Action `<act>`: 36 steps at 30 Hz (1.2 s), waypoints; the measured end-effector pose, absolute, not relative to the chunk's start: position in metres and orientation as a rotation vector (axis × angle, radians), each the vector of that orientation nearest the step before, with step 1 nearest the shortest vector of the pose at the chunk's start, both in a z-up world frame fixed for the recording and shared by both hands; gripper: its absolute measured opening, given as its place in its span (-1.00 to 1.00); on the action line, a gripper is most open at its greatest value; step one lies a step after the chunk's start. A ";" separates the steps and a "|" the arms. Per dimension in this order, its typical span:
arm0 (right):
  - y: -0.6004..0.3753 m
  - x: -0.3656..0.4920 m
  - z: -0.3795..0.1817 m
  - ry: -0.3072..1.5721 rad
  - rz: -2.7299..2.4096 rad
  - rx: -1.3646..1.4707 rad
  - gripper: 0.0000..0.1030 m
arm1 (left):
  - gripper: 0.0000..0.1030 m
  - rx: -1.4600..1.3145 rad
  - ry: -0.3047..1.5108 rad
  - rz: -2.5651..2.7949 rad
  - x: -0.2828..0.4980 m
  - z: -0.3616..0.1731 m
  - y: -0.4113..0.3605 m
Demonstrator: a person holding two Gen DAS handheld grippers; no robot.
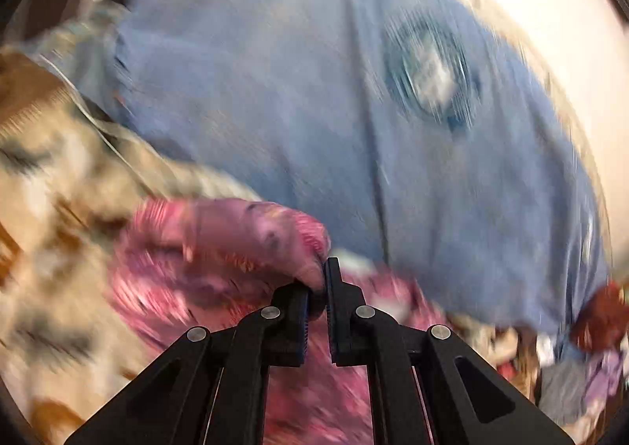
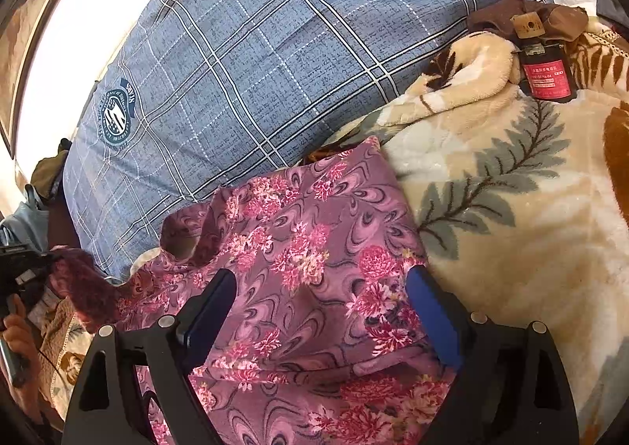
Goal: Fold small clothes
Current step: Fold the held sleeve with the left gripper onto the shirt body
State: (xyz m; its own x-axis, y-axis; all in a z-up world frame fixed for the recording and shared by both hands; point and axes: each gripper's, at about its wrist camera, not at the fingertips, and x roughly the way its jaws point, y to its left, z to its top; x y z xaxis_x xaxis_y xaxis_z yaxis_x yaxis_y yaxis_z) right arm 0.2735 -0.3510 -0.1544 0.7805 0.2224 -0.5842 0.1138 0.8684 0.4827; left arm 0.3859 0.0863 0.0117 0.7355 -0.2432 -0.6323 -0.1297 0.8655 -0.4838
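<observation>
- Garment in play: a small mauve-pink floral fabric garment [image 2: 314, 268], lying on the cream plush blanket with grey fern-leaf print [image 2: 511, 217], its left side up against the blue-grey plaid quilt with a round crest emblem [image 2: 243, 71].
- Left gripper [image 1: 319, 276]: we see its jaws pinched together on a bunched fold of the garment [image 1: 243, 232]; the cloth rides up over the fingertips [image 1: 332, 272]. Left wrist view is heavily motion-blurred, so we can't read finer detail of the grip.
- Right wrist view shows the left gripper [image 2: 43, 260] at the far left edge of the bed, with a corner of the garment pulled out toward it and lifted off the blanket; a person's hand [image 2: 17, 331] holds that tool from below.
- Right gripper [image 2: 320, 311]: we see its jaws spread wide, straddling the middle of the garment, blue pads [image 2: 432, 319] either side. Nothing pinched; we can't tell whether the tips touch the cloth.
- Quilt covers the far left part of the bed; blanket takes the right side and near edge.
- Dark bottle with a red label and cork-coloured cap [image 2: 544, 63] lies on the blanket toward the far right corner, next to a brown crumpled cloth [image 2: 511, 12].
</observation>
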 end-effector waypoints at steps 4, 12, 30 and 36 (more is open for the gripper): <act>-0.351 0.273 -0.154 0.675 0.064 0.532 0.75 | -0.89 -0.393 0.895 -0.096 0.396 -0.040 0.008; -0.352 0.272 -0.154 0.668 0.068 0.541 0.75 | -0.49 -0.361 1.070 -0.153 0.387 -0.072 -0.018; -0.211 0.316 -0.081 0.793 0.325 0.238 0.85 | -0.01 -0.845 0.887 -0.026 0.351 -0.063 0.214; -0.069 0.356 -0.075 0.860 0.442 -0.280 0.86 | 0.00 -0.877 0.886 -0.046 0.351 -0.070 0.218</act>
